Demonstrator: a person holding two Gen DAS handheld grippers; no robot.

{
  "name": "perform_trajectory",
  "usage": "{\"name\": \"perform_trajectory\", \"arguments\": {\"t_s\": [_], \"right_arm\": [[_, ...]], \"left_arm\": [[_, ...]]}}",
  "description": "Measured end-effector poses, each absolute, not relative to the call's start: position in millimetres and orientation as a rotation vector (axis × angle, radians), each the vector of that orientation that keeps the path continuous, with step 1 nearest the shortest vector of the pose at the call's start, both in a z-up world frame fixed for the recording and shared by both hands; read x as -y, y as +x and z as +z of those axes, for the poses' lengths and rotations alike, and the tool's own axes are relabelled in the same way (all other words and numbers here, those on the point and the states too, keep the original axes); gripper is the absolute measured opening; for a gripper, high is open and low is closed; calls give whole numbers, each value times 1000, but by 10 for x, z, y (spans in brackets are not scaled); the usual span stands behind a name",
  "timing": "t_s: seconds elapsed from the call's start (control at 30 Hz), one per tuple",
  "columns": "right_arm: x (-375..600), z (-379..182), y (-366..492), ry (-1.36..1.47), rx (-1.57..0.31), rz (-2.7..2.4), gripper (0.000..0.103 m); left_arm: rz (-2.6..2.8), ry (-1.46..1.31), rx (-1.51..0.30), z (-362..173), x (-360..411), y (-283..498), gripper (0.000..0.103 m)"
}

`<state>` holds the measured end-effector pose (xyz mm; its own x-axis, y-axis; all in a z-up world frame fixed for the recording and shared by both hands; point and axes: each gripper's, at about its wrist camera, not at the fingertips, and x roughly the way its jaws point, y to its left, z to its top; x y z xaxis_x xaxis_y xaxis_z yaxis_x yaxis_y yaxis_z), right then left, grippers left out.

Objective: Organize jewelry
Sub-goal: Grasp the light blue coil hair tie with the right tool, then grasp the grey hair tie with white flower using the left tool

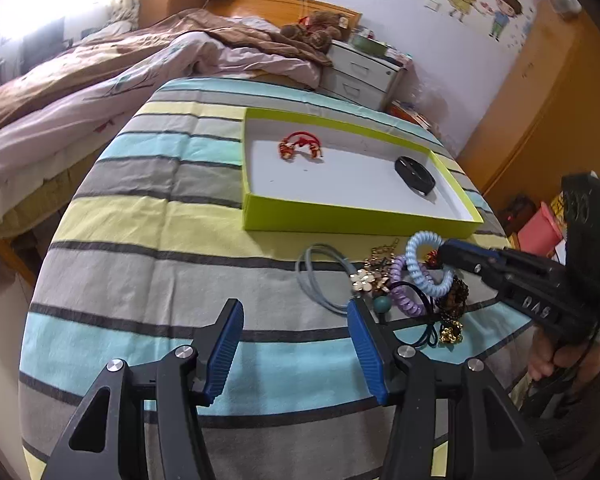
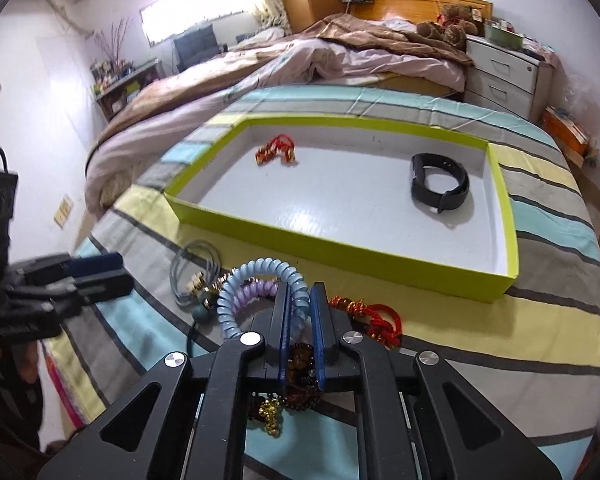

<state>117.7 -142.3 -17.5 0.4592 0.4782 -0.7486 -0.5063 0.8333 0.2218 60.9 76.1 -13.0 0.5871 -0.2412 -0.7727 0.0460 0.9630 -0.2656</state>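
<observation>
A lime-green shallow box point(image 1: 352, 220) point(image 2: 332, 248) on the striped bedspread holds a red cord bracelet point(image 1: 300, 145) point(image 2: 276, 149) and a black wristband point(image 1: 414, 174) point(image 2: 440, 184). In front of it lies a jewelry pile: a light-blue spiral band point(image 1: 420, 268) point(image 2: 256, 276), a purple spiral band point(image 1: 406, 292) point(image 2: 252, 292), a grey cord loop point(image 1: 320, 276) point(image 2: 192, 268), a flower piece point(image 1: 364, 280), gold and brown beads point(image 1: 452, 320) point(image 2: 292, 396), and a red bracelet point(image 2: 376, 316). My right gripper point(image 2: 300, 292) point(image 1: 444, 254) is shut on the blue spiral band. My left gripper point(image 1: 296, 320) point(image 2: 116, 270) is open and empty, left of the pile.
An unmade bed with pink and brown covers point(image 1: 100, 80) point(image 2: 300, 60) lies beyond the striped surface. A white drawer unit point(image 1: 364, 76) point(image 2: 504, 76) stands at the back right. The striped surface's edge curves down at left and right.
</observation>
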Motion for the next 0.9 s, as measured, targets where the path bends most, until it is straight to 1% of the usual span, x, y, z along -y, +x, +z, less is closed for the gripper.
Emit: {"name": "perform_trajectory", "arguments": {"t_s": [0.27,0.43,0.6,0.63,0.67,0.7,0.9], "right_arm": [[1589,-21,1068,56,-851,573,10],[1718,8,1001,105,-834,543,10],[1808,29,957,131,-816,529,10],[1821,37,947,131,-811,525,10],[1826,43,940,132,-809,524,10],[1832,41,934,135,-809,523,10],[1876,19,912,151,-808,523,10]], "left_arm": [[-210,-167,-959,-190,-535,732,54],[-174,-40,-934,-191,-348,798,54],[-166,21,-941,-246,-223,853,53],[-173,27,-939,-251,-199,857,52],[-173,38,-940,-257,-173,865,48],[-167,56,-944,-265,-146,876,46],[-166,63,-955,-309,-89,958,45]]}}
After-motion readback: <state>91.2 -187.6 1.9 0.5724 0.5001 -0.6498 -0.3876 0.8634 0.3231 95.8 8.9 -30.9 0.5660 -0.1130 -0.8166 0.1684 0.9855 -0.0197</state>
